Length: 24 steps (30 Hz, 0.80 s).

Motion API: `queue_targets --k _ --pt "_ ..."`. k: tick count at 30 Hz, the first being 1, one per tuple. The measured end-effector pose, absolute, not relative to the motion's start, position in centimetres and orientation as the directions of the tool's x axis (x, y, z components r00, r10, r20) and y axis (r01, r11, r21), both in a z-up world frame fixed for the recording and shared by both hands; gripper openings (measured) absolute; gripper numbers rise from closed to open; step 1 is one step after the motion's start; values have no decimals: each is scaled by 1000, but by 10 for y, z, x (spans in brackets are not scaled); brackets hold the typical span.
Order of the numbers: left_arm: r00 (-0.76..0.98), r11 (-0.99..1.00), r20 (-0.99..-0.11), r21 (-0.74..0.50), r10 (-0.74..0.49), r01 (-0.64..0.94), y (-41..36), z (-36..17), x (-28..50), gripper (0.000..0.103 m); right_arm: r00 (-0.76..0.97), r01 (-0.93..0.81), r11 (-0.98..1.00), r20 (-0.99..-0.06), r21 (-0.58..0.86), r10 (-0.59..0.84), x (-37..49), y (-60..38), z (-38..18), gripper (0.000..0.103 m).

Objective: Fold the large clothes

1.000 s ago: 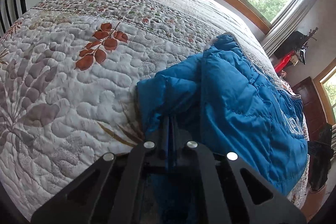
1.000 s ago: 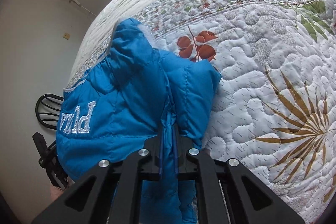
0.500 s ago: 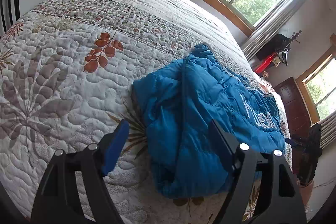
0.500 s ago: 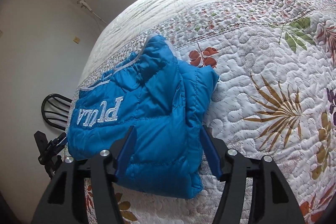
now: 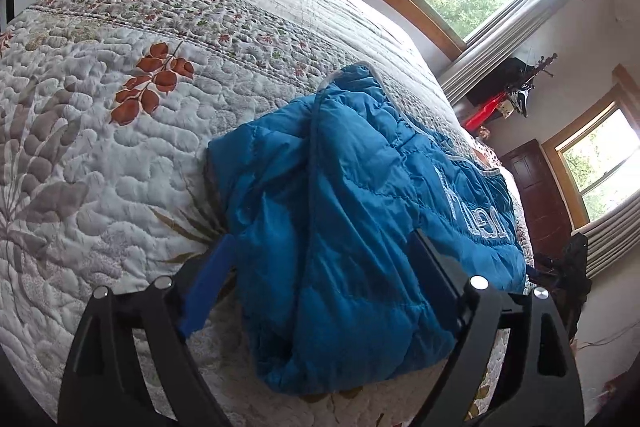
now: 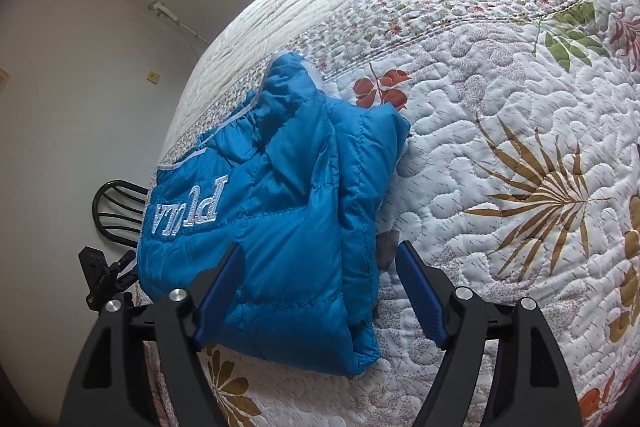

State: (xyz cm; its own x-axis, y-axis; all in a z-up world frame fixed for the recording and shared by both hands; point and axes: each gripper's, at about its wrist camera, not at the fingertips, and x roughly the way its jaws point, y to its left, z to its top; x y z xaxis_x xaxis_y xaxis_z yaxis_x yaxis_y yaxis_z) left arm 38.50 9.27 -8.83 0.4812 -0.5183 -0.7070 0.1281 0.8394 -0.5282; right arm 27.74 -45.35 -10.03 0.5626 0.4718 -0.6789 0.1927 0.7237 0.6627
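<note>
A second ago both tools were pinched tight on the blue fabric; now the left gripper point(image 5: 320, 267) and the right gripper point(image 6: 320, 271) have both let go, their jaws wide and still spreading, with nothing pressed between the pads. The blue puffer jacket point(image 5: 352, 203) that was bunched up into the fingers then has dropped flat onto the quilted bedspread point(image 5: 100, 155), and the bed's surface shows a little farther off than before. The jacket lies as a folded bundle near the front edge of the bed, one padded layer doubled over another so a thick fold runs along its side toward the orange leaf print point(image 6: 380, 87). Its quilting seams cross the shiny fabric, pale trim edges the collar end, and white embroidered lettering point(image 6: 188, 213) sits upside down from the right wrist's view. In both views the near corner of the bundle sits framed between the spread fingers, untouched.
</note>
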Motion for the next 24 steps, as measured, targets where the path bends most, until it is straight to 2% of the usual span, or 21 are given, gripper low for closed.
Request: queue_targets --k 9,17,19,20,21,22,23,24 --pt "438 796 -697 -600 -568 78 94 -108 411 91 530 189 694 -667 695 524 301 -448 -126 81" --pt "395 792 -710 -606 -582 78 82 -120 431 94 520 177 692 -664 699 538 321 -437 -137 84" --pt "385 789 -713 -610 -586 72 79 -123 435 94 514 161 692 -658 704 551 328 -431 -137 81" --pt "383 790 -715 -609 -585 71 78 -122 437 93 512 156 692 -657 705 553 332 -427 -138 75" --pt "383 796 -720 -600 -578 73 75 -122 437 89 514 156 695 -658 702 550 334 -425 -138 69" --pt "387 803 -724 -590 -570 79 73 -120 438 74 520 154 691 -652 707 551 336 -423 -138 63" --pt "396 806 -723 -586 -567 83 70 -118 436 67 525 148 686 -644 713 556 337 -421 -137 53" --pt "412 807 -717 -585 -562 82 68 -114 434 54 532 141 685 -638 715 557 337 -420 -134 44"
